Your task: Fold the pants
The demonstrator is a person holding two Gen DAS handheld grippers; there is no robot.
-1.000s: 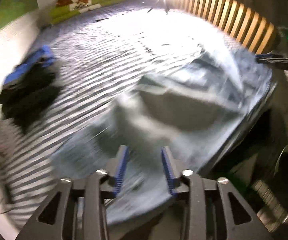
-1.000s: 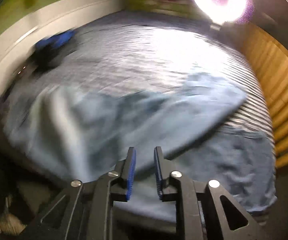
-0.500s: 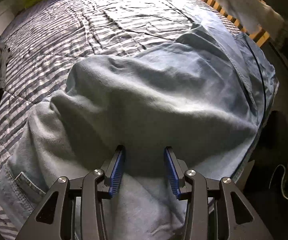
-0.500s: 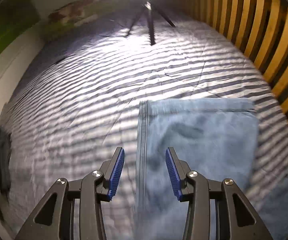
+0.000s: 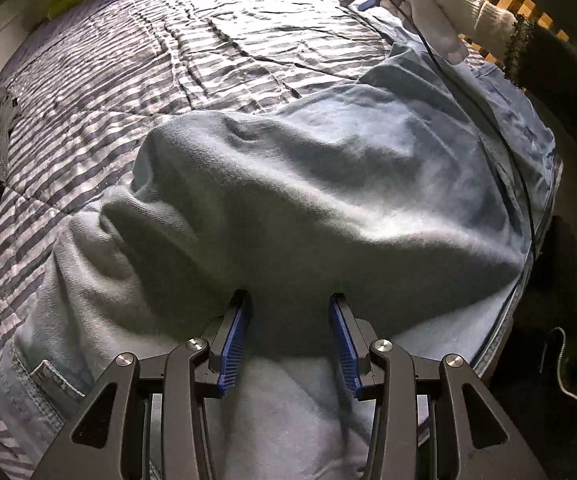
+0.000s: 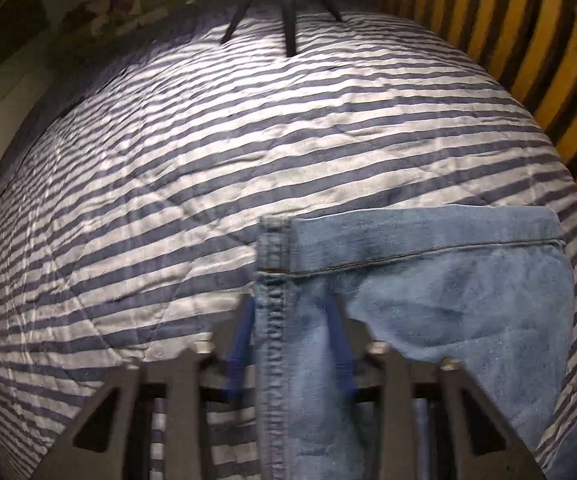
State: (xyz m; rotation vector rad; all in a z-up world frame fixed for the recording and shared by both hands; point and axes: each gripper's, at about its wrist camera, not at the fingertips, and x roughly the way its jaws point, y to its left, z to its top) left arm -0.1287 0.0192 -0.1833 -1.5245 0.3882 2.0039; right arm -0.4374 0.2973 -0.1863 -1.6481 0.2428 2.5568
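Jeans (image 5: 328, 184) lie lengthways on the striped bed (image 5: 168, 72), bunched and barely folded: left gripper (image 5: 288, 344) hovers half-wide and empty over the seat, right gripper (image 6: 292, 344) is closing around the hem seam, so the real folds remain.

Striped quilted bedspread (image 5: 136, 80) on bed; light denim pants (image 5: 328, 184) spread flat; tripod legs (image 6: 288, 8) at far edge.

We see both wrist views look steeply down, close over the jeans (image 5: 328, 200) on the striped bed (image 6: 248, 140).
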